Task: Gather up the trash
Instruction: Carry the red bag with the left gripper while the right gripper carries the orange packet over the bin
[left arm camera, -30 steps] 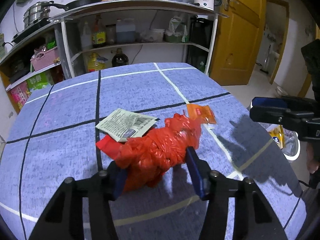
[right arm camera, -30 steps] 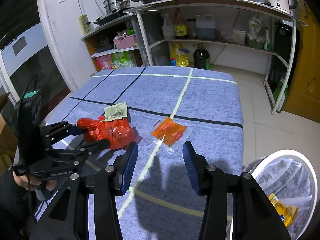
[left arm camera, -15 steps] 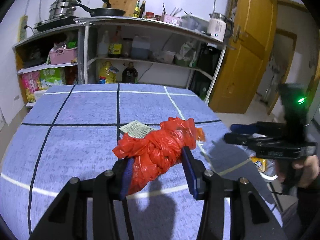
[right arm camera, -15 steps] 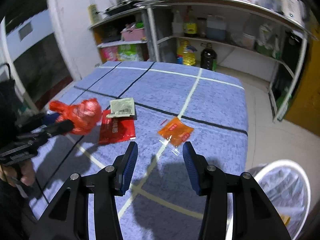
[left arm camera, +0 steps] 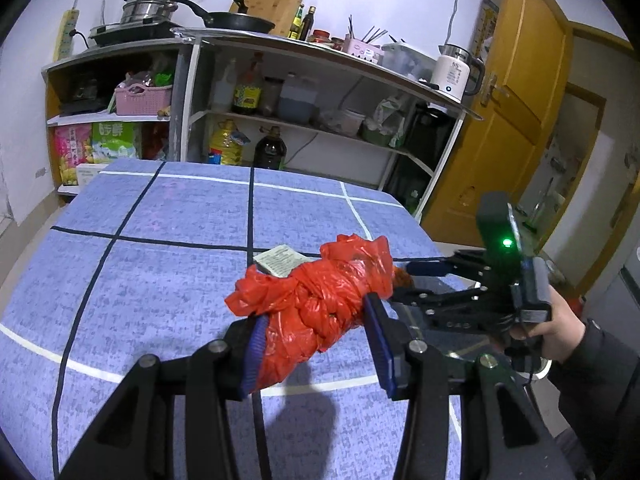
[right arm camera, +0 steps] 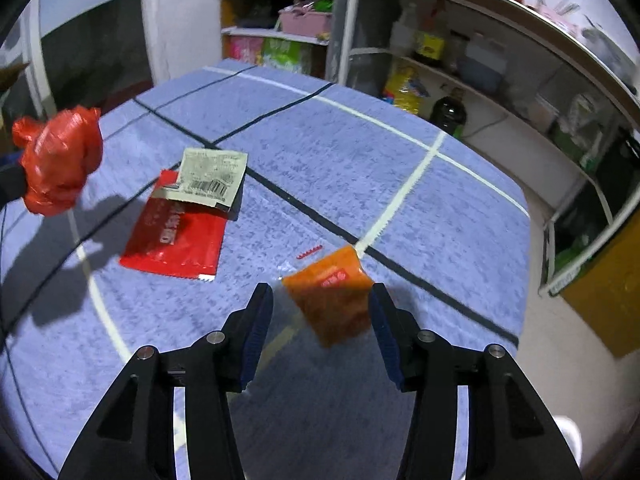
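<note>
Tongs over blue checked tablecloth

left wrist: faces shelves | right wrist: close over table | shared: table

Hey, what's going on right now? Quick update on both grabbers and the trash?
Left gripper shut on red plastic bag, lifted off table. Right gripper open, straddling orange sachet. Red packet and grey packet remain; nothing blocking.
</note>
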A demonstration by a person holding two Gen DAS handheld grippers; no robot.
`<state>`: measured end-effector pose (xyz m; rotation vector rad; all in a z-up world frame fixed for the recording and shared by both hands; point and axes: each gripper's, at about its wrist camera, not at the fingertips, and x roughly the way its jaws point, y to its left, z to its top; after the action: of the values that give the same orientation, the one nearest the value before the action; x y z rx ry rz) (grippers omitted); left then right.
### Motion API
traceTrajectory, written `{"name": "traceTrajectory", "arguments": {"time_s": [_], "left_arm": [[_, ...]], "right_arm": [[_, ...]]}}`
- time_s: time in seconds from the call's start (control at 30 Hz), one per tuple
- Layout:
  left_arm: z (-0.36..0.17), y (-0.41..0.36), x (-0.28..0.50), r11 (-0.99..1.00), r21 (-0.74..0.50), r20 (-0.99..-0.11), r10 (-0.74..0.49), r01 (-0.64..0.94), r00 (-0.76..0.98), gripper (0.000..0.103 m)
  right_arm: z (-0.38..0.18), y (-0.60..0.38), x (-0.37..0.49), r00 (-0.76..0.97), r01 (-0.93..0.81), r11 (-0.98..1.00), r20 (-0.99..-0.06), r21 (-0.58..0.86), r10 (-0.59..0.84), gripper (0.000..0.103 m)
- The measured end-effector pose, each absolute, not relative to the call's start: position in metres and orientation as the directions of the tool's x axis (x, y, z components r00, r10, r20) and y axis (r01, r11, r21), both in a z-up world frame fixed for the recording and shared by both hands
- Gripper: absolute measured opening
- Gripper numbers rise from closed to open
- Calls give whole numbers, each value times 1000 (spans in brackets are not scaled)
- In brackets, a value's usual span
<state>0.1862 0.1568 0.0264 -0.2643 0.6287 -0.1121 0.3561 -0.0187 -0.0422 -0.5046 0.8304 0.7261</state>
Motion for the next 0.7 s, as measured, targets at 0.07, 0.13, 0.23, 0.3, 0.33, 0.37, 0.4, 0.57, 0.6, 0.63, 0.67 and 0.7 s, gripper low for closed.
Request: {"name": "traceTrajectory", "arguments": {"time_s": [0.07, 0.13, 0.23, 0.3, 0.33, 0.37, 0.4, 0.57, 0.6, 0.63, 0.67, 0.7], "left_arm": [[25, 156, 188, 960, -279, -568, -190, 30, 801, 48], [25, 155, 188, 959, -281, -569, -196, 35, 799, 48], [25, 155, 189, 958, -284, -570, -201, 38, 797, 48], [25, 155, 189, 957, -289, -570, -204, 38, 796, 48], [24, 155, 189, 957, -289, -571, -204, 38, 796, 48], [24, 155, 189, 957, -289, -571, -203, 37, 796, 48], [24, 155, 189, 956, -289, -570, -205, 39, 795, 48], [23, 153, 191, 955, -292, -574, -212, 45, 791, 48], [24, 153, 191, 955, -292, -573, -213, 46, 791, 48], [24, 152, 191, 955, -292, -573, -216, 49, 791, 48], [24, 151, 191, 955, -292, -572, -217, 51, 791, 48], [24, 150, 190, 955, -292, -571, -218, 52, 792, 48]], "right_arm": [[-45, -16, 361, 455, -760, 637, -806, -130, 378, 53], [-46, -15, 366, 437, -772, 625, -810, -115, 392, 56], [-49, -18, 378, 402, -788, 610, -818, -81, 412, 63], [-51, -23, 387, 365, -789, 614, -826, -29, 429, 67], [-50, -24, 390, 357, -783, 622, -825, -9, 438, 67], [-51, -25, 391, 368, -773, 634, -825, -16, 428, 67], [-51, -27, 391, 371, -761, 649, -827, -11, 422, 66], [-48, -23, 380, 382, -742, 670, -839, -29, 387, 51], [-48, -23, 378, 385, -736, 676, -840, -29, 383, 48], [-47, -23, 377, 386, -734, 679, -840, -29, 381, 45], [-47, -23, 375, 387, -729, 684, -842, -29, 377, 43], [-46, -24, 373, 390, -724, 689, -842, -30, 373, 40]]}}
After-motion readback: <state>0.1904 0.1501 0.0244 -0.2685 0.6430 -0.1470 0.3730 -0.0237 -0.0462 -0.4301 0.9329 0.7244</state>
